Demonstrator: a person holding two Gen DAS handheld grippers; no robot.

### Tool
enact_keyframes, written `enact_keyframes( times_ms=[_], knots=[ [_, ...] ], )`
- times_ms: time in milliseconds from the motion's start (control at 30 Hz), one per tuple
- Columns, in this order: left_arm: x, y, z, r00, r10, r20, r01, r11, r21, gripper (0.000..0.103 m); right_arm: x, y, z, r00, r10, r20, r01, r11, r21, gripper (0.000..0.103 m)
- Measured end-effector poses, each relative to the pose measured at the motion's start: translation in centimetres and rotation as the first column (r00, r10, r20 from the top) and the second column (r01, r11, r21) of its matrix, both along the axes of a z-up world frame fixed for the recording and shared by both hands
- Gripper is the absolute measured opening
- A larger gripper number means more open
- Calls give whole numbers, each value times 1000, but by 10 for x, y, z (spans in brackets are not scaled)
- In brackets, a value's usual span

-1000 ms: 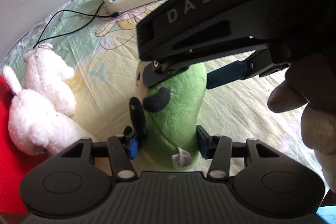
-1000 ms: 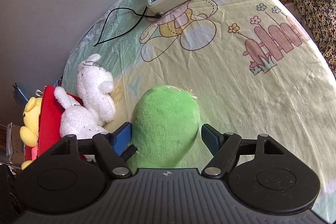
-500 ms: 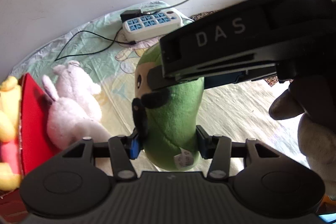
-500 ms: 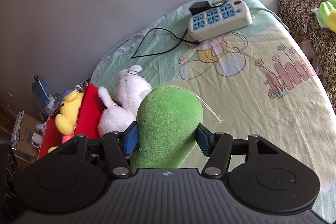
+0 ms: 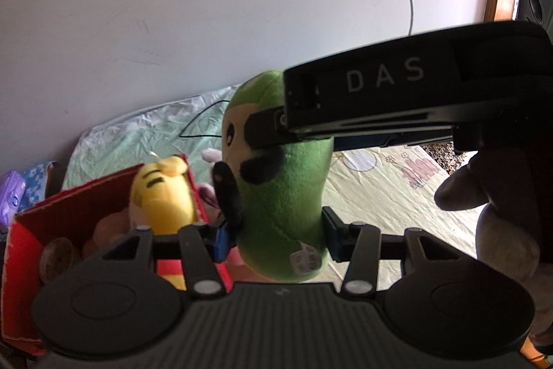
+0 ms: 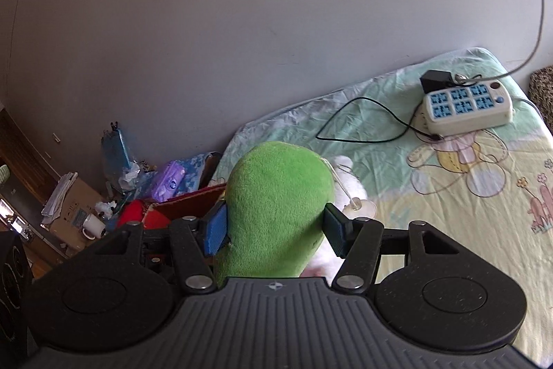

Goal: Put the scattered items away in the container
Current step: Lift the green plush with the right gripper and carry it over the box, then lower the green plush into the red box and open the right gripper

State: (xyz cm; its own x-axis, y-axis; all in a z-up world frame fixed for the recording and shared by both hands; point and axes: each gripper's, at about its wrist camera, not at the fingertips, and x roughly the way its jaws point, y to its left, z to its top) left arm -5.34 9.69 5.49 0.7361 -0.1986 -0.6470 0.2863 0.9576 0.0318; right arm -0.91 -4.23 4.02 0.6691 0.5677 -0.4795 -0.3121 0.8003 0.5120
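Red box (image 5: 69,206) at the near left, open on top, loaded with a yellow plush (image 5: 162,196) propped against its far wall, plus something pinkish and a brownish round shape lower inside, too blurred to name. In the right wrist view only a sliver of the red box (image 6: 186,203) visible, contents hidden behind the toy.

Green plush (image 5: 283,196) held off the cartoon-print sheet (image 5: 380,196), just right of the box and a little above its rim. Left gripper (image 5: 274,236) clenched on the lower part of it, blue pads sunk into the fabric; right gripper (image 6: 276,232) pinching the upper part, both pads pressed against the sides.

Only in the left wrist view: the toy's face with black patches, a white tag near its bottom end, the side of the other gripper crossing over it, and a hand (image 5: 484,196) at the far right. Only in the right wrist view: the plain green back, a white plush (image 6: 349,192) behind it, a white power strip (image 6: 466,109) with blue sockets far right, a black cable (image 6: 363,120), and clutter beyond the bed's left edge, including a white mug (image 6: 93,225) and a purple pack (image 6: 169,178).

"DAS" legible in pale letters on the black gripper body; tag print unreadable.
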Motion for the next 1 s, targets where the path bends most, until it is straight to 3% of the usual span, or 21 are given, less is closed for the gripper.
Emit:
enact_keyframes(
  times_ms=[233,500,700,1000],
  knots=[
    [-2,80,-1,995,104,2,-104,994,-15,50,11,77,8,995,99,28,-99,995,-16,61],
    [4,169,-28,975,207,-78,-207,978,-3,50,31,173,-10,971,239,-9,-239,970,-49,61],
    [12,201,-47,963,230,-139,-231,973,9,51,41,216,-35,958,275,-80,-280,959,-54,61],
    [35,221,-77,951,199,-236,-203,979,6,51,48,238,-59,957,261,-123,-273,957,-96,61]
  ],
)
